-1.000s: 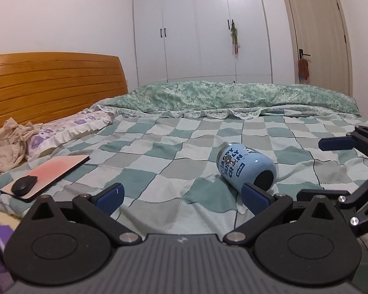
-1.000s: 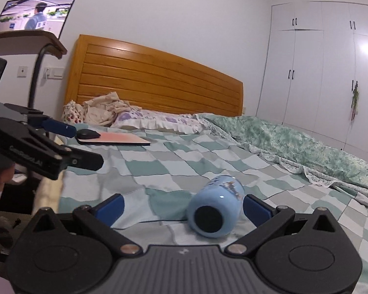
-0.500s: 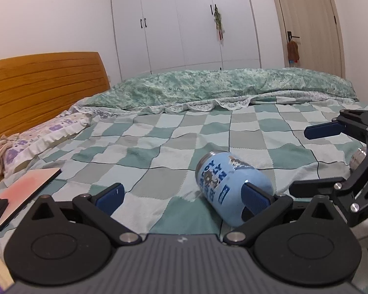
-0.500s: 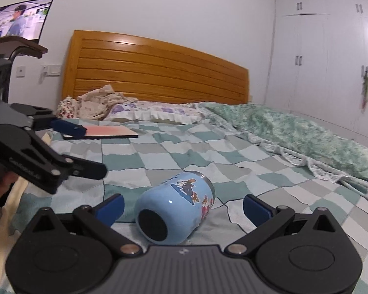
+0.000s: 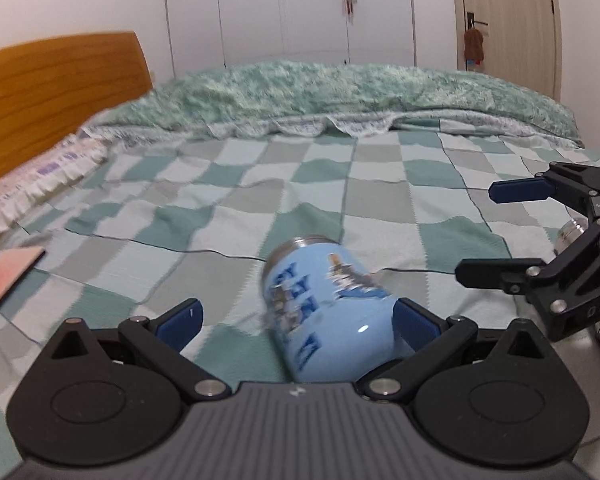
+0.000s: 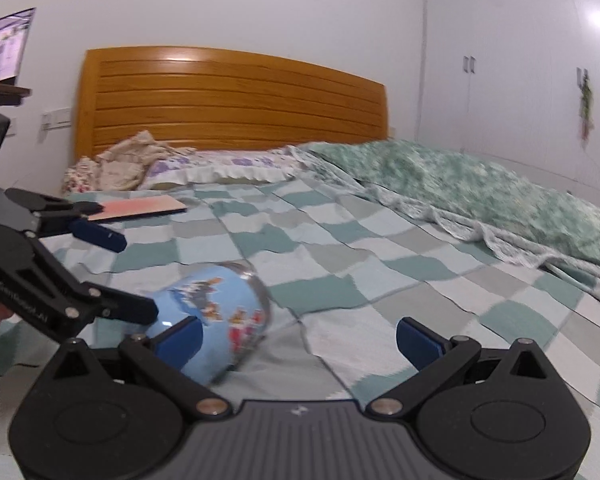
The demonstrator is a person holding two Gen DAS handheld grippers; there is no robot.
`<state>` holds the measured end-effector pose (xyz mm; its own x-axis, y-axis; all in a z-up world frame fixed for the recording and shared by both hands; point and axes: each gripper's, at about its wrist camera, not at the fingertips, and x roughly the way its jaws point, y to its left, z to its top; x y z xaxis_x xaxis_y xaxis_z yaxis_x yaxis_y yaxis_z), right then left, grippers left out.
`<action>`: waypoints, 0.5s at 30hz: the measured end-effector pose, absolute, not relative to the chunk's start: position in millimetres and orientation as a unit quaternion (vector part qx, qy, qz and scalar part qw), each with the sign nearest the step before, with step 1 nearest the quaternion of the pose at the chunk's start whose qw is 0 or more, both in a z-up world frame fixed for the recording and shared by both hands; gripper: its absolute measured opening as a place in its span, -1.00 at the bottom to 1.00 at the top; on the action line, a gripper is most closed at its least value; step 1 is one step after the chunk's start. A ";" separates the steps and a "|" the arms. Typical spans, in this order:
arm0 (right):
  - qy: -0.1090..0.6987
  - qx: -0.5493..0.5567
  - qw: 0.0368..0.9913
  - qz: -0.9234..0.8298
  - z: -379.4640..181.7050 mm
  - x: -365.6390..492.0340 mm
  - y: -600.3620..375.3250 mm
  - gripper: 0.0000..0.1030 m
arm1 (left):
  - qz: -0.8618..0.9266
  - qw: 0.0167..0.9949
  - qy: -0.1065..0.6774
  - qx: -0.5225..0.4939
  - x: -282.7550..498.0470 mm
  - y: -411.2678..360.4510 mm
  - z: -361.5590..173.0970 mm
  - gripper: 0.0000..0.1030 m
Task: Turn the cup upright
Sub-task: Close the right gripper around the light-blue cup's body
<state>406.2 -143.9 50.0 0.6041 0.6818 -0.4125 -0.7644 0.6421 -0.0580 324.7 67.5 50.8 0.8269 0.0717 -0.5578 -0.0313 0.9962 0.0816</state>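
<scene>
A light blue cup (image 5: 327, 304) with cartoon prints lies on its side on the checked bedspread (image 5: 220, 236), its metal rim pointing away. My left gripper (image 5: 296, 320) is open, and the cup lies between its fingers, close against the right one (image 5: 416, 324). In the right wrist view the cup (image 6: 216, 320) sits low on the left, partly behind the left finger (image 6: 178, 340) of my open right gripper (image 6: 300, 340). The left gripper (image 6: 80, 272) shows at the left edge there; the right gripper (image 5: 540, 248) shows at the right edge of the left wrist view.
A rumpled green quilt (image 5: 340, 96) runs along the bed's far side. A wooden headboard (image 6: 228, 108), pillows (image 6: 216, 166) and a pink pad (image 6: 140, 208) lie toward the bed's head. Wardrobe doors (image 5: 284, 8) and a room door (image 5: 504, 20) stand behind.
Both grippers moved in on the cup. It now lies between the left gripper's fingers, and it slid to the left in the right wrist view, partly behind the left finger.
</scene>
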 end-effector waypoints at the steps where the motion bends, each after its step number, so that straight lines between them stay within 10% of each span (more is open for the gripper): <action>1: 0.188 -0.122 0.890 0.397 49.5 409.7 -143.5 1.00 | 0.025 0.953 0.299 0.030 329.9 64.6 49.5 1.00; 15: 0.256 -0.158 0.886 0.354 33.7 430.1 -137.3 1.00 | 0.060 0.887 0.454 -0.053 406.8 67.1 17.1 0.77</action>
<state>430.1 -137.3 33.7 0.6194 0.5453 -0.5648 -0.7072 0.6999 -0.0998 406.8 67.1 17.1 0.5806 0.0581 -0.8121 -0.1545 0.9872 -0.0398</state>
